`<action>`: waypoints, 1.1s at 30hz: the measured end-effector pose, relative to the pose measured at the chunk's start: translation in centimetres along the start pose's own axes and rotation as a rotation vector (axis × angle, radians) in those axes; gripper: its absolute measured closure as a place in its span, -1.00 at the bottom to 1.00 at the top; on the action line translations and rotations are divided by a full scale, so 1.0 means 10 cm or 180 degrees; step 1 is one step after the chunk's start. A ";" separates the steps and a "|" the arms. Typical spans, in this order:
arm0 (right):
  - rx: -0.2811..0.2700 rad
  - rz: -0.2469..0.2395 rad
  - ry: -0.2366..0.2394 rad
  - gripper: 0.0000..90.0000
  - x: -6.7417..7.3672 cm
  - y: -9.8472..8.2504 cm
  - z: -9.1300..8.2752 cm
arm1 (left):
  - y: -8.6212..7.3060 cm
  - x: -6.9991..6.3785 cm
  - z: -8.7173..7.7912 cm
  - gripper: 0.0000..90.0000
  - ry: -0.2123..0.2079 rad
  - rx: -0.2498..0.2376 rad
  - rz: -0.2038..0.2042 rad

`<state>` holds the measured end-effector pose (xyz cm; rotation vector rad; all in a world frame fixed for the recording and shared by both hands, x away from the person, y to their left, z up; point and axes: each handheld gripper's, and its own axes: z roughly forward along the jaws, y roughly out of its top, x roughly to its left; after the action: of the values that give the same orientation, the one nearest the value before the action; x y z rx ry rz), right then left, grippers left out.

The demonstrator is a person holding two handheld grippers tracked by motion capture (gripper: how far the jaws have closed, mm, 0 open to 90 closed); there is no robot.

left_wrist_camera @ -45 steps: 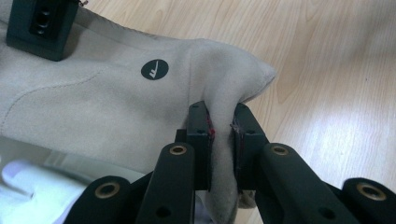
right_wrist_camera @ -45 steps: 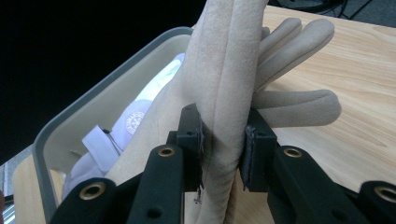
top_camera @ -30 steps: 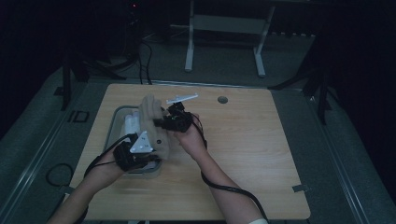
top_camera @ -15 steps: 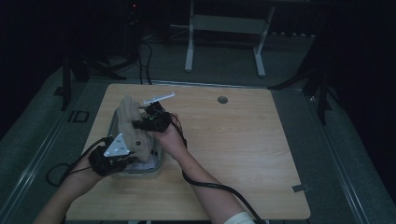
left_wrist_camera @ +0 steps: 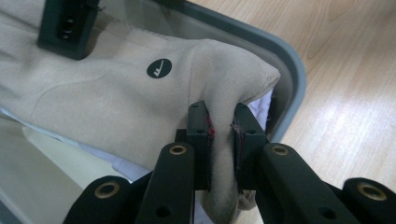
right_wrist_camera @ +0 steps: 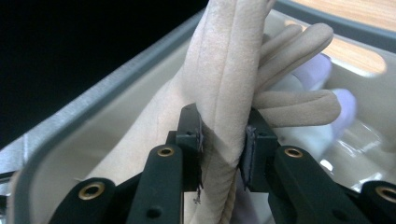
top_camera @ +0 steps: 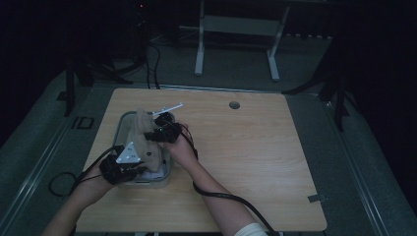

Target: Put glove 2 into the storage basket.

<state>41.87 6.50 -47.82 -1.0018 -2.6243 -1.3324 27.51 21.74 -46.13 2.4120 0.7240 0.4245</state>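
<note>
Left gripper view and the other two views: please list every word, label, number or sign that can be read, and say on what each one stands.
No words or numbers can be read in any view.
Round black mark with a small white sign, perhaps a tick: on the beige garment, in the left gripper view; it holds no readable letters.
Dark marking on the floor left of the table, in the high view: too blurred to read.

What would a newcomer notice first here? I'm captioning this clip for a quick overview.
A beige cloth stretched between two tools over a clear bin at the table's left side. The left tool pinches one folded end by the bin's rim; the right tool clamps a thick bunched fold.
</note>
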 end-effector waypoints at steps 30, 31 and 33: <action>-0.0079 -0.0109 -0.0092 -0.54 -0.09 0.00 -0.16 | 0.02 0.00 0.06 -0.54 -0.0081 -0.0525 -0.0440; -0.0103 -0.0157 -0.0090 -0.57 -0.10 0.00 -0.19 | 0.03 0.02 0.04 -0.60 -0.0118 -0.0575 -0.0492; -0.0120 -0.0195 -0.0086 -0.58 -0.09 0.00 -0.24 | 0.04 0.03 0.02 -0.68 -0.0230 -0.0653 -0.0591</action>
<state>41.98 4.21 -46.58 -0.9580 -2.6804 -1.3960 28.05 21.56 -45.98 2.1359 0.8222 0.3179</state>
